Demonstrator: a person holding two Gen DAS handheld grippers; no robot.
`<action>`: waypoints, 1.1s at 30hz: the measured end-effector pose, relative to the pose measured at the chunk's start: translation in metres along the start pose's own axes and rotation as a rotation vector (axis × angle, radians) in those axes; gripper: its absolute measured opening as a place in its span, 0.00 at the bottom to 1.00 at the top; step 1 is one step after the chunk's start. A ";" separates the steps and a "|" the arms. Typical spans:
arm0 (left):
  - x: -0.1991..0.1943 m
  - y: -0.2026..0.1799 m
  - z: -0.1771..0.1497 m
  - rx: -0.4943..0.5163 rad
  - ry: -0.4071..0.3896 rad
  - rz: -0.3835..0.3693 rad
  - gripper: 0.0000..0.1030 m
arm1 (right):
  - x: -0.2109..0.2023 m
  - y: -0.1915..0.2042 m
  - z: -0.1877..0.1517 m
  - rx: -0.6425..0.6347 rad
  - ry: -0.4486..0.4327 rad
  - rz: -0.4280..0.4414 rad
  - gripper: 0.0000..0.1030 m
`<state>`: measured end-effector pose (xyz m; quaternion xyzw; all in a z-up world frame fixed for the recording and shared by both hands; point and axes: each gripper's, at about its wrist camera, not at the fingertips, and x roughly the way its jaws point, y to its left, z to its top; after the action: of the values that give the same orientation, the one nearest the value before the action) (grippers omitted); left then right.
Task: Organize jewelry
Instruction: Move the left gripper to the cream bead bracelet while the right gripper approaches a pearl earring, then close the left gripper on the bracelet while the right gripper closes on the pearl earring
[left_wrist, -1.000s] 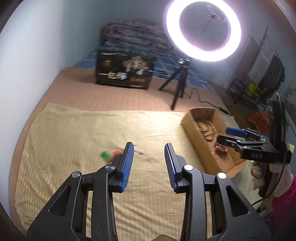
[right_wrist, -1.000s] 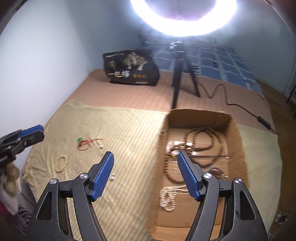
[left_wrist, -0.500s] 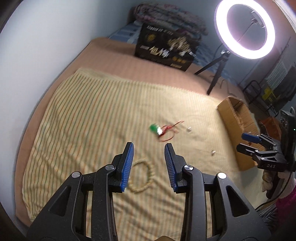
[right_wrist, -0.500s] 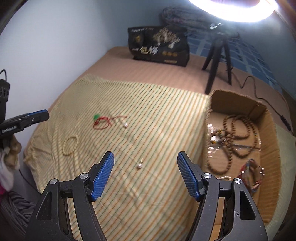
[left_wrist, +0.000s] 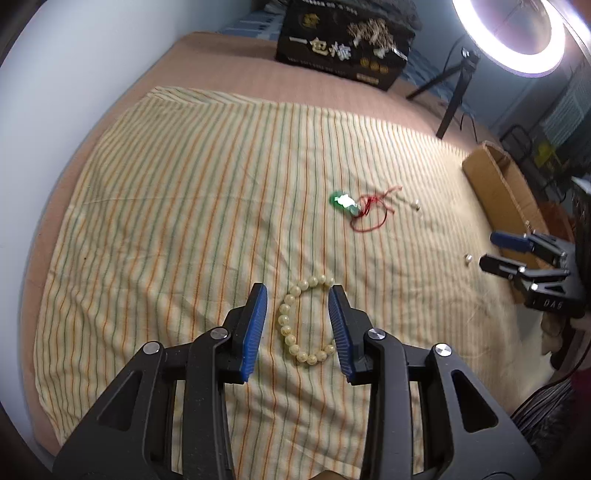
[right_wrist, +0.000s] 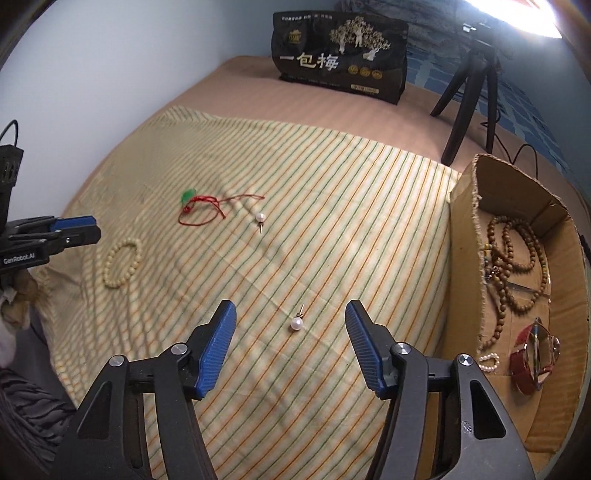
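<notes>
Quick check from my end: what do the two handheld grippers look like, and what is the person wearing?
Both are black plastic frames with silver pivot screws and ribbed blue finger pads. The left gripper reads "GenRobot.AI" on its side; the right gripper reads "DAS" on its side. Light fabric gloves show at both hands, with a pink sleeve on the left.

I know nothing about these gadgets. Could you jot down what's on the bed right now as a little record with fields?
surface: striped cloth spread on a bed
loose on cloth: cream bead bracelet; green pendant on a red cord; two pearl stud earrings
container: cardboard box at the cloth's right edge
in the box: brown bead strands, red watch, small pearl string
left claw: open, over the bracelet
right claw: open, closing in above the nearer earring, not touching it
</notes>
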<state>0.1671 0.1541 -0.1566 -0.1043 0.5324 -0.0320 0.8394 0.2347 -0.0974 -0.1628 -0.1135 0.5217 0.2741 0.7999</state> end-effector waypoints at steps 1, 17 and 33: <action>0.004 0.000 -0.001 0.007 0.010 0.004 0.33 | 0.003 0.000 -0.001 -0.003 0.005 -0.003 0.58; 0.031 -0.008 -0.008 0.087 0.047 0.074 0.33 | 0.025 0.003 -0.009 -0.059 0.044 -0.032 0.44; 0.032 -0.002 -0.007 0.094 0.041 0.100 0.07 | 0.034 0.006 -0.007 -0.085 0.048 -0.048 0.19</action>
<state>0.1746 0.1457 -0.1878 -0.0374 0.5520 -0.0169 0.8328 0.2362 -0.0853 -0.1959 -0.1665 0.5258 0.2739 0.7879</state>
